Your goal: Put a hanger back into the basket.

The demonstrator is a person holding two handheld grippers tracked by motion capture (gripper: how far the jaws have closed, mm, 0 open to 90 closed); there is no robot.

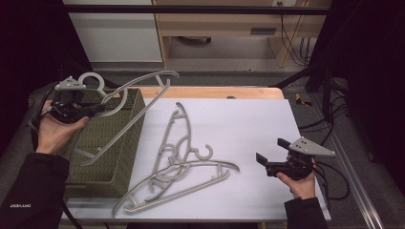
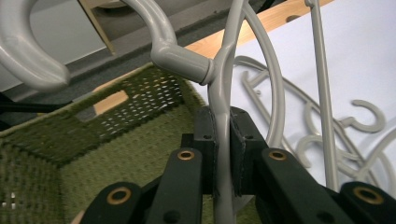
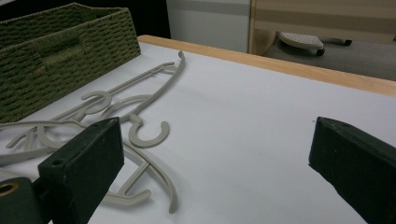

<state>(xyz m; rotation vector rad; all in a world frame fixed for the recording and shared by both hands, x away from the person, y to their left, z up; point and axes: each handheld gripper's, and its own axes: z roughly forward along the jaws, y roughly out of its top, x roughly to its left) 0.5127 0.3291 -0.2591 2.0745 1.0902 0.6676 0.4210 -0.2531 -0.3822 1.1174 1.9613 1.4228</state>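
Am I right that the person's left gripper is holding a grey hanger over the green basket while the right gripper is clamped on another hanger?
Not quite. The left gripper does hold a grey hanger over the green basket, but the right gripper grips nothing: the right gripper view shows its jaws wide apart above the white table cover, with the other hangers lying off to the side.

Lab-like workroom, dark frame rails (image 1: 191, 9) overhead, loose cables (image 1: 293, 43) on floor, plain wooden desk (image 1: 224, 26) behind

free: white table sheet (image 1: 248, 124) right half | blocked: loose hangers (image 1: 176, 167) at centre, basket (image 1: 102, 162) left
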